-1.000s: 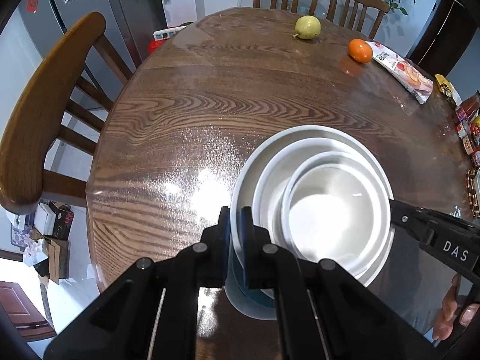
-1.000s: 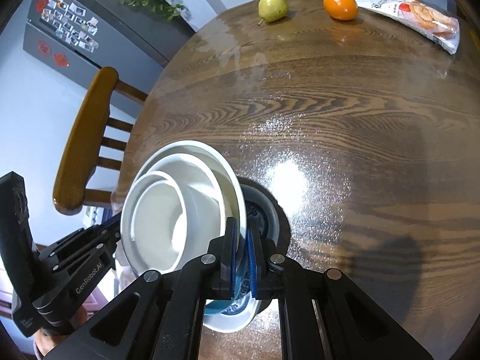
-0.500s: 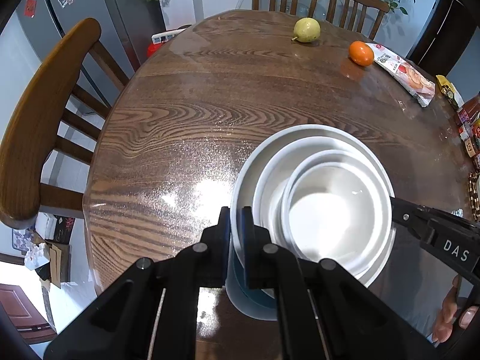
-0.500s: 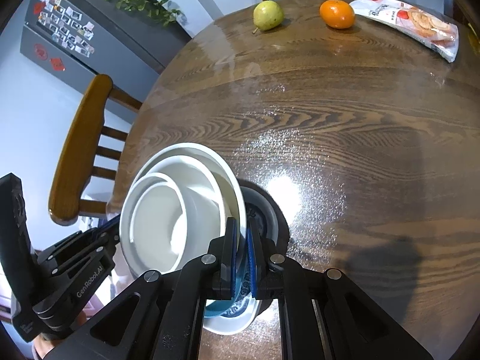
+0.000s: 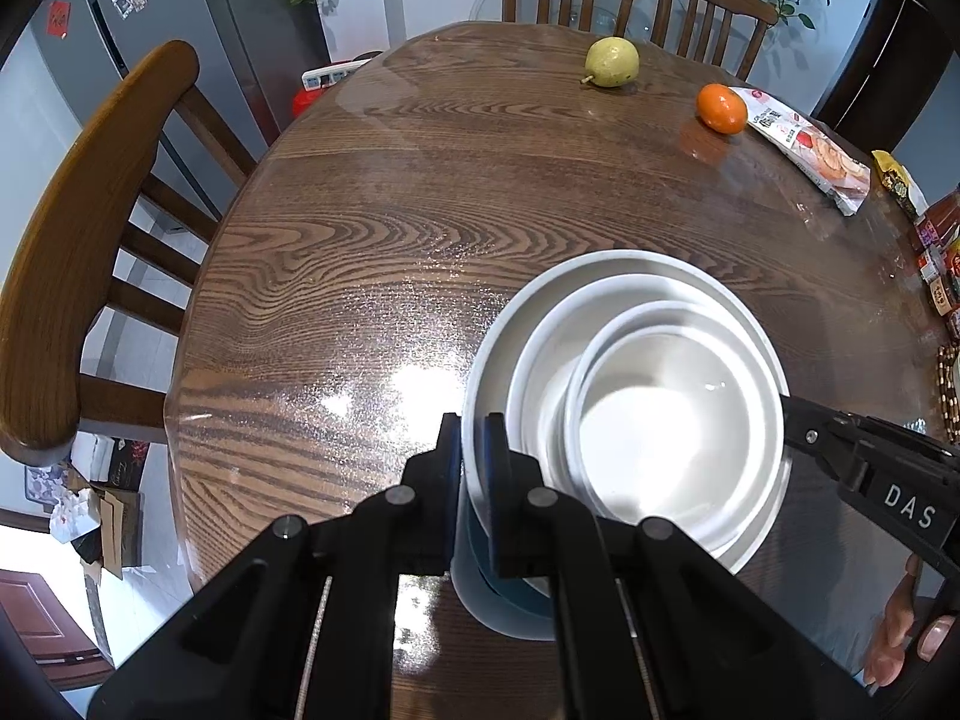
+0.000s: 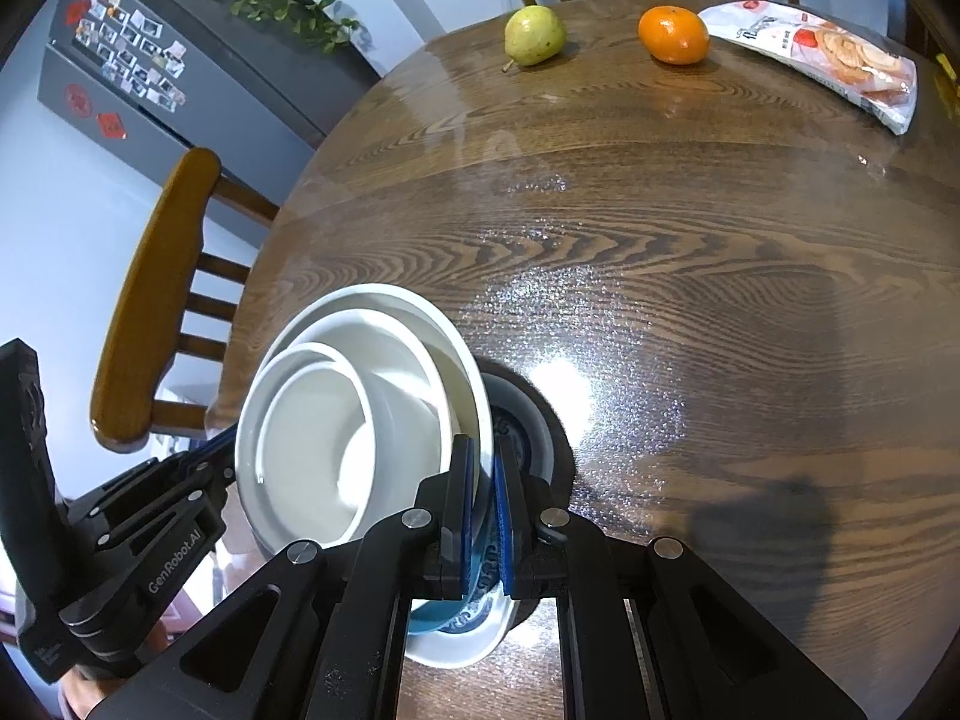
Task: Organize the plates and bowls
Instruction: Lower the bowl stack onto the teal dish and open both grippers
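Left gripper point(image 5: 473, 450) clamped on white plate point(image 5: 486, 360) rim, lower centre; right gripper point(image 6: 485, 480) clamped opp. rim. Legible: "DAS" lower right, "GenRobot.AI" lower left. Snack pack point(image 6: 828, 60) text unreadable.

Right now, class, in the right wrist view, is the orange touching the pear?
No. The orange sits apart from the pear, with a strip of bare wooden table showing between them.
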{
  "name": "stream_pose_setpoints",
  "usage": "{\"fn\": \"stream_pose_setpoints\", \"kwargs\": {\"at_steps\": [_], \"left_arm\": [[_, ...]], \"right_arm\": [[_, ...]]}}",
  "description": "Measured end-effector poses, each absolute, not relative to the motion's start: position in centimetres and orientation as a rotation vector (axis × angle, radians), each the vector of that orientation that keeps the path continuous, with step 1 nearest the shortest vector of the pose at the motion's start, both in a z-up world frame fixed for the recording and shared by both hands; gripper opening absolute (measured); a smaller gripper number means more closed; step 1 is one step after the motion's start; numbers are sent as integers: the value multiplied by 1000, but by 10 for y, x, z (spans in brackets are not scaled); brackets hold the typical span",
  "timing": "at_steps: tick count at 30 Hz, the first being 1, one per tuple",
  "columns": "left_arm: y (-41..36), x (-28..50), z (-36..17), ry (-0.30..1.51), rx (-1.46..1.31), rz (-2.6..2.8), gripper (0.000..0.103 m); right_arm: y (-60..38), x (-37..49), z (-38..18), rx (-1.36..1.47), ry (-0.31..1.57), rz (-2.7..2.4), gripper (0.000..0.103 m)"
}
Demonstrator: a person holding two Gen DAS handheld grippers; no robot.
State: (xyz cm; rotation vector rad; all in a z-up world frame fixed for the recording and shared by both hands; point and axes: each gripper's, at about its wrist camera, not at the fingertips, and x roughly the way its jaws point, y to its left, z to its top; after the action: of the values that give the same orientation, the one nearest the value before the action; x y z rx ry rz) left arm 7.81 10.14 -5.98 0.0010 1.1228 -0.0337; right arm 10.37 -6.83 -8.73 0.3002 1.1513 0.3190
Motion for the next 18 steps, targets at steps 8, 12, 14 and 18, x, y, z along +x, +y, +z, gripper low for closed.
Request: {"fn": "stream_pose_setpoints", "kwargs": {"at_steps": [8,12,14,18], "left_arm": [[101,77,-61,1123,8,-18,6],[99,76,-61,1122,8,-13,6],[100,76,-61,1123,2,-11,7],[101,75,-61,1120,-3,-3,14]], "right_arm": [[-68,103,-86,292,1141,320,10],[-66,102,-84,276,1137,316,10],[-66,102,-83,271,1135,314,10],[-64,102,-82,253,1132,306,10]]}}
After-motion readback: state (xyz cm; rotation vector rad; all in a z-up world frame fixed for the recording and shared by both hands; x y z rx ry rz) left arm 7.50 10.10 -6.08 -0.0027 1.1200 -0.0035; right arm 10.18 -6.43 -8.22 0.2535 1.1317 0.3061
